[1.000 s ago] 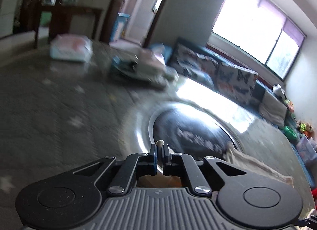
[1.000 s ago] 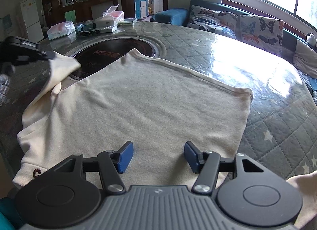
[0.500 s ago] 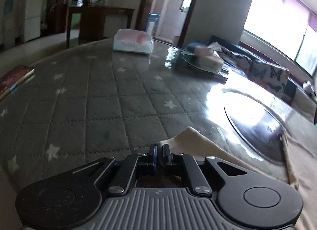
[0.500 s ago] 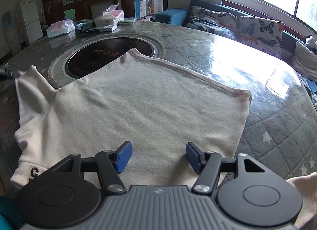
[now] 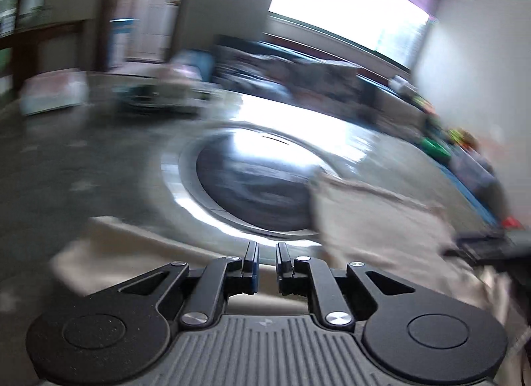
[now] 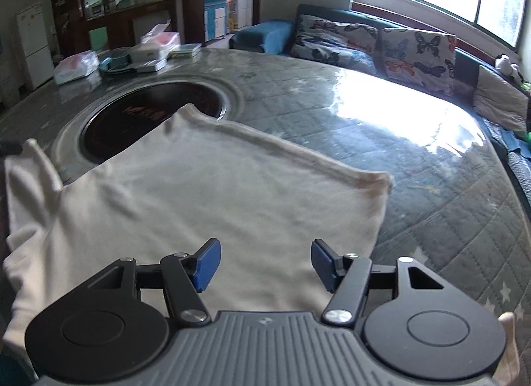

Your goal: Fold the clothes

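Observation:
A cream shirt [image 6: 212,206] lies spread flat on the round quilted table [image 6: 381,140], one sleeve [image 6: 30,166] laid out to the left. My right gripper [image 6: 264,264] is open and empty, hovering over the shirt's near part. In the blurred left wrist view, my left gripper [image 5: 266,261] has a narrow gap between its pads with nothing in it, above the cream shirt [image 5: 375,230] and its sleeve [image 5: 132,249].
A dark round hotplate [image 6: 149,117] is set into the table, partly under the shirt. Tissue packs and boxes [image 6: 149,50] stand at the far left edge. A sofa with butterfly cushions [image 6: 381,47] runs behind the table.
My left gripper has let go of the sleeve, which now lies flat, and has swung right toward the hotplate. My right gripper has stayed open over the shirt.

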The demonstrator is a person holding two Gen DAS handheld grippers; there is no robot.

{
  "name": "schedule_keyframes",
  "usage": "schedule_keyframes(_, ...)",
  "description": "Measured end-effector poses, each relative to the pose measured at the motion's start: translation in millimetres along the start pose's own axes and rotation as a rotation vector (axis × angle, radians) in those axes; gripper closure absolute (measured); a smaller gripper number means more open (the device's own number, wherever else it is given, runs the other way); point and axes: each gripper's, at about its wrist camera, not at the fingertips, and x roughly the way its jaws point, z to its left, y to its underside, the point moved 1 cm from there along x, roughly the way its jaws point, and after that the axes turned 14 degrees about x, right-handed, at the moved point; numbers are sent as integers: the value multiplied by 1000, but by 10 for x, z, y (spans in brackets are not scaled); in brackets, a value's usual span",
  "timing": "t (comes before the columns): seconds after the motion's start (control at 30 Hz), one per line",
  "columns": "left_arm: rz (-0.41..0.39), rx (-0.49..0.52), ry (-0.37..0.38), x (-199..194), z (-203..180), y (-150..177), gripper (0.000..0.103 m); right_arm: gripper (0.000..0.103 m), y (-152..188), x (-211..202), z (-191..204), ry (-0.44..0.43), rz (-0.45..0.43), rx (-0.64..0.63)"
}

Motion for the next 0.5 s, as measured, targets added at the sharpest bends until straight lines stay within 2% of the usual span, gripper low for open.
schedule_keyframes(0.1, 16, 55, 108, 158, -305, -38, 92, 44, -76, 73, -90, 15, -10, 28)
schedule_keyframes(0.17, 33, 93, 153, 261, -462, -51, 92, 44, -135, 147, -173, 30, -17, 55)
schedule_keyframes(0.3, 70, 139, 164, 417, -559, -23, 92, 45, -250, 319, -368, 57, -23, 118)
schedule_keyframes(0.33, 81, 139, 160, 448, -536, -6, 91, 50, -274, 360, -412, 63, -23, 132)
schedule_keyframes(0.5, 101, 103, 161, 522, -353, 78, 92, 52, -390, 499, -521, 82, -33, 150)
